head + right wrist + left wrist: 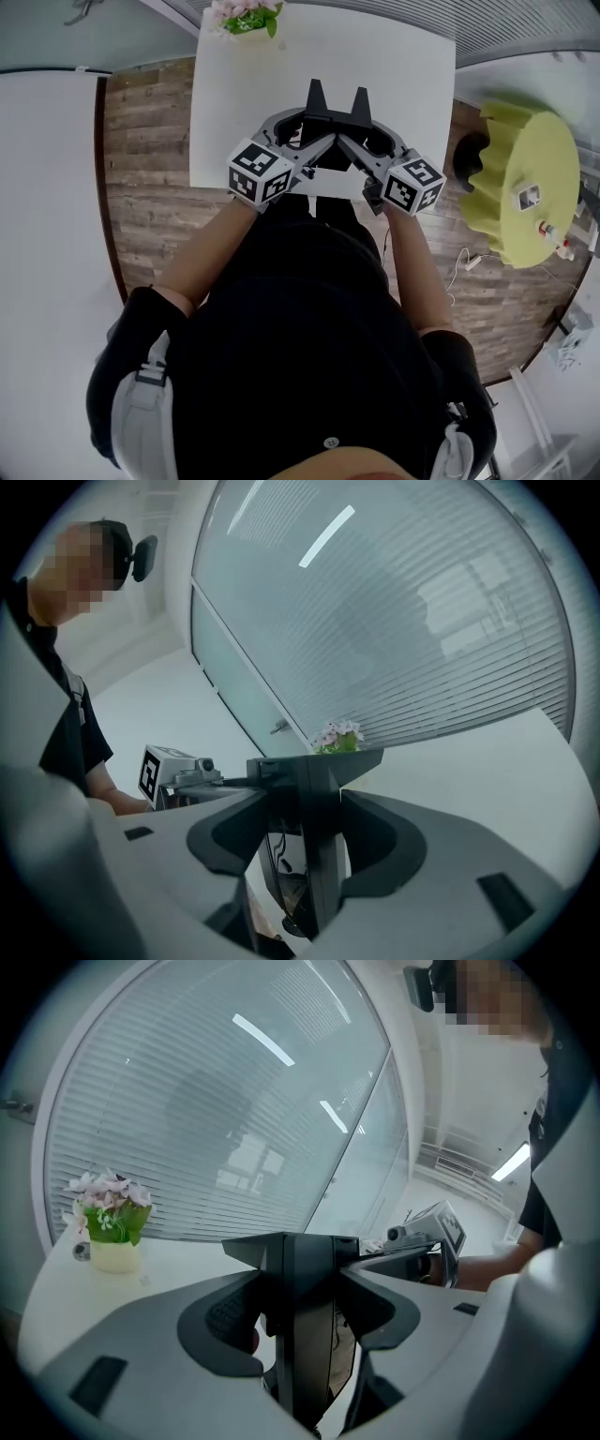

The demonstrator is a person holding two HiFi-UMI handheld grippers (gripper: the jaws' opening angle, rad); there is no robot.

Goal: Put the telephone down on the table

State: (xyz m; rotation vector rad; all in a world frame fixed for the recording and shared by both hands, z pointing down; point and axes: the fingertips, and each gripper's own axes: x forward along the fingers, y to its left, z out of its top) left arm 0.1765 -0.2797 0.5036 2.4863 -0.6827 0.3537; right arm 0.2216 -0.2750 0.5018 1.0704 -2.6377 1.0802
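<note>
No telephone shows in any view. Both grippers hover over the near edge of the white table [403, 75], their bodies crossing each other. My left gripper [359, 101] points up and to the right; in its own view its black jaws [300, 1246] stand pressed together with nothing between them. Pointing up and to the left, my right gripper [316, 97] is likewise shut and empty [314, 761]. Each gripper's marker cube appears in the other's view.
A small pot of pink flowers [246, 17] [112, 1232] [337, 735] stands at the table's far left corner. To the right, a round yellow-green table [530, 178] carries small items. Wood floor surrounds the table; blinds cover the window behind it.
</note>
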